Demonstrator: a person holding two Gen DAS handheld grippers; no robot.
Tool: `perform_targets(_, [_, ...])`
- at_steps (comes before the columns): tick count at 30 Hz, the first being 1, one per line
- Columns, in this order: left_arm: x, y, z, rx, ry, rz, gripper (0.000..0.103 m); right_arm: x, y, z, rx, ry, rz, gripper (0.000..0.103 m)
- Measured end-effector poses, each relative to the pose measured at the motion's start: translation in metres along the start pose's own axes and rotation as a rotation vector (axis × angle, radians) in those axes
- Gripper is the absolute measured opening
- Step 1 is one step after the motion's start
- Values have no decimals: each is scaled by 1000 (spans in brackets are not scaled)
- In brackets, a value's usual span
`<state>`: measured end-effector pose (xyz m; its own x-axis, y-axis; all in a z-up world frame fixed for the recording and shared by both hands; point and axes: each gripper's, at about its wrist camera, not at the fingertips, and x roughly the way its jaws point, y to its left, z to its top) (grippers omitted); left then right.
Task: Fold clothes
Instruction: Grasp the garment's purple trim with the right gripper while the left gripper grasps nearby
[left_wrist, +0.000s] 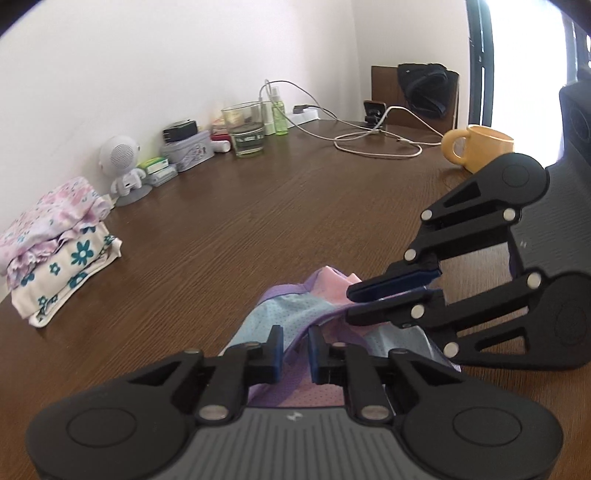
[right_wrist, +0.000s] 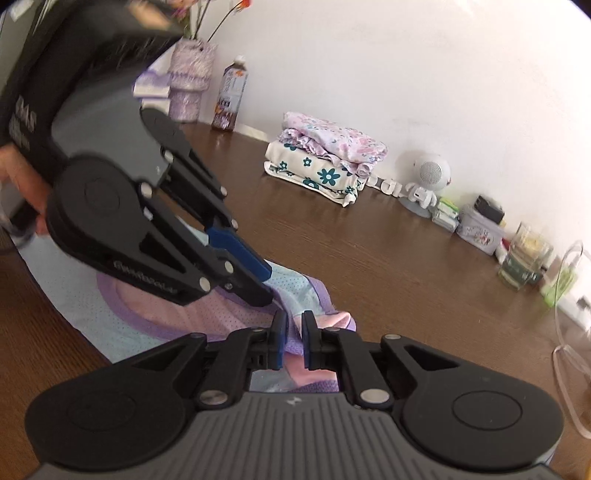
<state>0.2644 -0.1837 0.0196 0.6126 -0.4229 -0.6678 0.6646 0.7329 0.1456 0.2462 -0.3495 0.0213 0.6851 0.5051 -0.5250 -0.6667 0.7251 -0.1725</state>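
1. While both tools crowd over one pastel mesh garment (left_wrist: 280, 314) lying on the brown surface (left_wrist: 258, 221), the left hand-held gripper (left_wrist: 296, 350) has its blue pads nearly together, with a twisted fold of lilac and pale blue cloth pinched between them.
2. Coming in from the side in the left wrist view, the right hand-held gripper (left_wrist: 356, 297) has its fingers pressed close on the garment's pink and lilac edge.
3. From the right wrist view, that same tool (right_wrist: 291, 341) shows a narrow gap between its pads with pink fabric in it.
4. Much of the garment is covered by the two black tool bodies, so its full outline cannot be made out; the left tool (right_wrist: 264, 284) and the hand behind it are blurred there.
5. Well apart, near the wall, sits a stack of folded floral clothes (left_wrist: 55, 243).
6. Further along the wall stand a small white robot figure (left_wrist: 123, 170), a glass (left_wrist: 245, 127), a white cable (left_wrist: 373, 142) and a yellow mug (left_wrist: 478, 147).
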Motion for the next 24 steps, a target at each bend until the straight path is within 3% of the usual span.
perform_targets(2, [2,-1,0,9,-1,5,13,-6,-8,-2,53,-9,4,16])
perform_targets(6, [5,-4,3,28,-10,20,15,-16,-24,-7,153,-22,10,18])
perform_targets(9, [5,-7,5,43,-30,42,8,-11,-27,-12,170,11,-1,18])
perform_targets(10, [3,-7,6,45,-48,48,2,-8,-25,-13,163,21,2,18])
perform_targets(15, [-12,-12,10,59,-135,75,2,3,-18,-16,150,44,24,18])
perform_targets(18, [-15,-16,11,91,-151,107,2,0,-25,-13,194,14,47,18])
perform_targets(21, [-13,-18,11,108,-140,109,2,-2,-37,-8,226,-8,19,18])
perform_targets(24, [-3,-20,11,123,-98,95,9,8,-45,-5,222,26,13,18])
